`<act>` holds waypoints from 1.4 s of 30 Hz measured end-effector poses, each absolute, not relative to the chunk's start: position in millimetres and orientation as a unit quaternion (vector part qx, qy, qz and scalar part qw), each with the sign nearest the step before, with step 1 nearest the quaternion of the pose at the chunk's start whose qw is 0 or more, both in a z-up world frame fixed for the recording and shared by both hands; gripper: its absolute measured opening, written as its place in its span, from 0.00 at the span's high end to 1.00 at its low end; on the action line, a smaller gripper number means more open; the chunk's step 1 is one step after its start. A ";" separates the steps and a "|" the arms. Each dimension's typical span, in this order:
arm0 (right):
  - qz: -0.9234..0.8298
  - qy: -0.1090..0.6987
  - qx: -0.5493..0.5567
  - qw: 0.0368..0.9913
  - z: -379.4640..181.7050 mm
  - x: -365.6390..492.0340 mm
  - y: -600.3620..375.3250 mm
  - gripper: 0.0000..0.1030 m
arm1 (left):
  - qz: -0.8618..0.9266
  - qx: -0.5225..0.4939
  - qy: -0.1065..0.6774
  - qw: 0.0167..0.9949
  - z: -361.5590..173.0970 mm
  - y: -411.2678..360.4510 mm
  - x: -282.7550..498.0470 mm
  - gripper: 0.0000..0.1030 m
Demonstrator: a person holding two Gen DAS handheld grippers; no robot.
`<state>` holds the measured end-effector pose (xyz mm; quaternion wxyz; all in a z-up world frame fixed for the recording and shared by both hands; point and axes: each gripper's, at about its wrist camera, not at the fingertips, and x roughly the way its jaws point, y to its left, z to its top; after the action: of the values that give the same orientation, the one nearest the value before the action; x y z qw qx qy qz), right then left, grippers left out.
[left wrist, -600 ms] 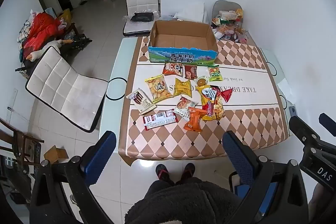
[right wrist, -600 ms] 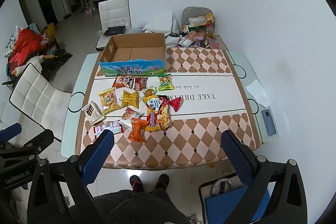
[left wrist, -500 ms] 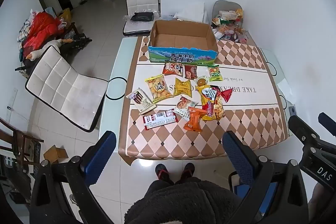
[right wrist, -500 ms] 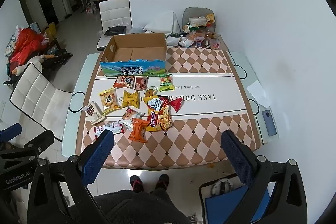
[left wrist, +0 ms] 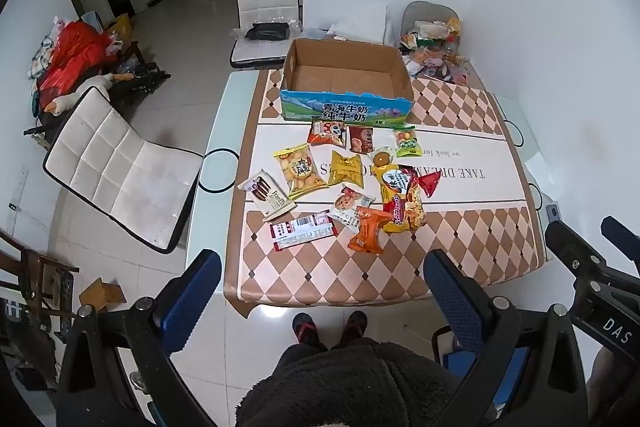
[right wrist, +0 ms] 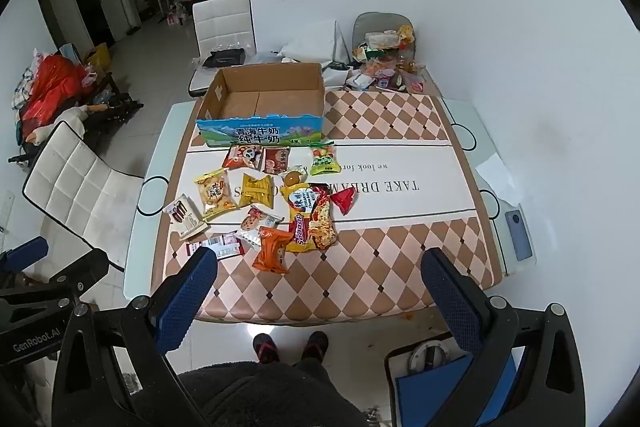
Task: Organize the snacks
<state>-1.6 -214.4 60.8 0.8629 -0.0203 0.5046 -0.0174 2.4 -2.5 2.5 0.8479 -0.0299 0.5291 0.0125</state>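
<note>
Table (left wrist: 460, 251): checked cloth, viewed from high above the near edge. Cardboard box (left wrist: 347, 83) stands at the far side, open-topped and bare inside; nothing is sorted yet. The snacks (left wrist: 348, 187) lie loose in a cluster just in front of the box, several overlapping, notably the large noodle packet (right wrist: 314, 221) over its neighbours and the orange packet (right wrist: 273, 249) at the near edge. A small round item (left wrist: 381, 158) sits mid-cluster; possibly a wrapped cake, too small to confirm. Left gripper (left wrist: 320, 283) and right gripper (right wrist: 320, 283): jaws wide apart, holding nothing, well short of the goods. Recommendation: descend on an outlying, non-overlapped packet first, grip its crimped seam, and fill the box from the far wall forward
</note>
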 end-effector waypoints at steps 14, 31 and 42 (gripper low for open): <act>-0.014 0.505 -0.020 0.863 63.3 -3.0 -215.7 0.00 | -0.003 -0.029 0.531 0.847 3.8 -5.2 12.6 0.00; -0.013 0.502 -0.016 0.864 67.3 -4.6 -208.1 0.00 | -0.006 -0.033 0.531 0.847 6.3 -2.5 10.7 0.00; -0.011 0.497 -0.013 0.868 72.9 -8.9 -207.1 0.00 | -0.005 -0.036 0.526 0.850 15.3 0.7 9.8 0.00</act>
<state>-8.9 -207.1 72.9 0.8676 -0.0129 0.4969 -0.0108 9.8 0.7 15.3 0.8496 -0.0364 0.5262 -0.0048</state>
